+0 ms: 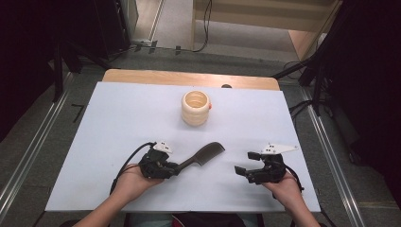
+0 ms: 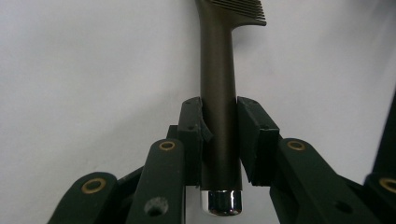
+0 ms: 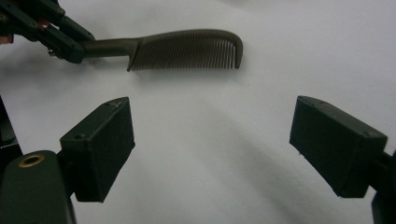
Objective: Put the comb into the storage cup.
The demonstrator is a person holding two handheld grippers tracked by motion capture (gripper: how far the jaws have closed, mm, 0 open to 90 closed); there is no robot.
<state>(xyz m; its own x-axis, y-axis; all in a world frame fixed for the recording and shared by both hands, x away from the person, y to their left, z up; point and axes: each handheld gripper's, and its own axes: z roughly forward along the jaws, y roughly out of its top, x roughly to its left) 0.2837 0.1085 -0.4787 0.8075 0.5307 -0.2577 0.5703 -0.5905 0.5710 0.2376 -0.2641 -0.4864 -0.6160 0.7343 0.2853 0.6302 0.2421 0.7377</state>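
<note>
The left gripper [image 1: 176, 168] pinches the comb [image 1: 203, 155] handle, teeth end pointing toward the cup [image 1: 196, 108]; right gripper [image 1: 247, 162] spread.

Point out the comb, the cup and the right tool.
comb [image 3: 187, 49]: right gripper view, on its teeth.
cup [image 1: 196, 109]: high view, on its ribbed outer wall.
right tool [image 1: 248, 162]: high view, midway between its open jaws.

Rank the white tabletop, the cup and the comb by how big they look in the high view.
1. White tabletop, by far the largest.
2. Comb and cup: too close to call; the comb is longer, the cup bulkier.
</note>
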